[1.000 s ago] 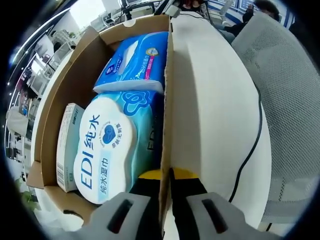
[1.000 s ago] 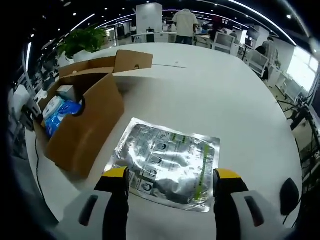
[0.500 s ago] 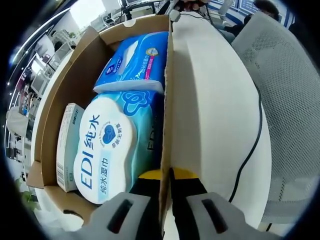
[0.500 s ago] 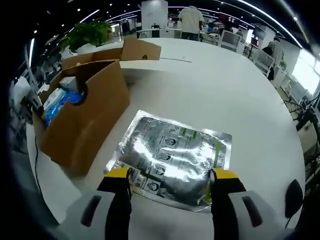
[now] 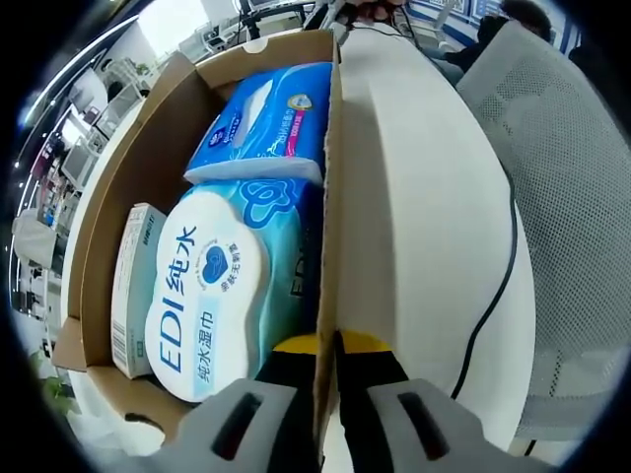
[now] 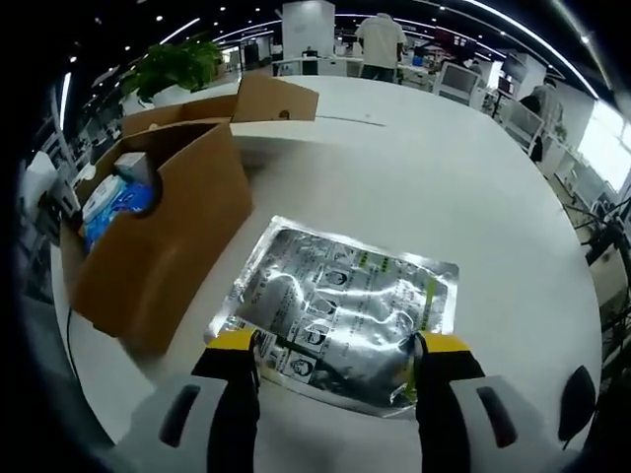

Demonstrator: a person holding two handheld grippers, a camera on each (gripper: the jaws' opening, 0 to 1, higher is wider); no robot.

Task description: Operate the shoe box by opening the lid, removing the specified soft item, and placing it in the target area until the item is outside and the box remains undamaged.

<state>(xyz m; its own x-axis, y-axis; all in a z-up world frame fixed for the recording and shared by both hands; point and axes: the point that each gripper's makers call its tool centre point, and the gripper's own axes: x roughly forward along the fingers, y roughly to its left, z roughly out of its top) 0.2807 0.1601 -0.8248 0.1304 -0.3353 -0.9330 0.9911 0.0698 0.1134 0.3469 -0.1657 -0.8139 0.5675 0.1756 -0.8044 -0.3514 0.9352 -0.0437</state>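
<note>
**Foil pouch out on the table, box held steady by its wall**

Over the last second the right gripper (image 6: 333,357) has crept closer to the silver foil pouch (image 6: 340,307), and its near edge now lies between the wide-spread jaws, which close on nothing. The pouch lies flat on the white table (image 6: 414,187), just beside the cardboard box (image 6: 163,232) and fully outside it. I judge the removal done, with only release and withdrawal remaining.

In the left gripper view nothing has shifted: the left gripper (image 5: 328,347) stays pinched narrow on the box wall (image 5: 330,197), one jaw inside and one outside, bracing the box. The lid flap stands open on the far side of the box.

Inside the box sit a wet-wipes pack (image 5: 212,286), a blue tissue pack (image 5: 266,123) beyond it, and a small carton (image 5: 133,281) against the opposite wall. A black cable (image 5: 498,286) trails over the table outside the gripped wall, beside a mesh chair (image 5: 572,148). Nothing blocks the pouch.
</note>
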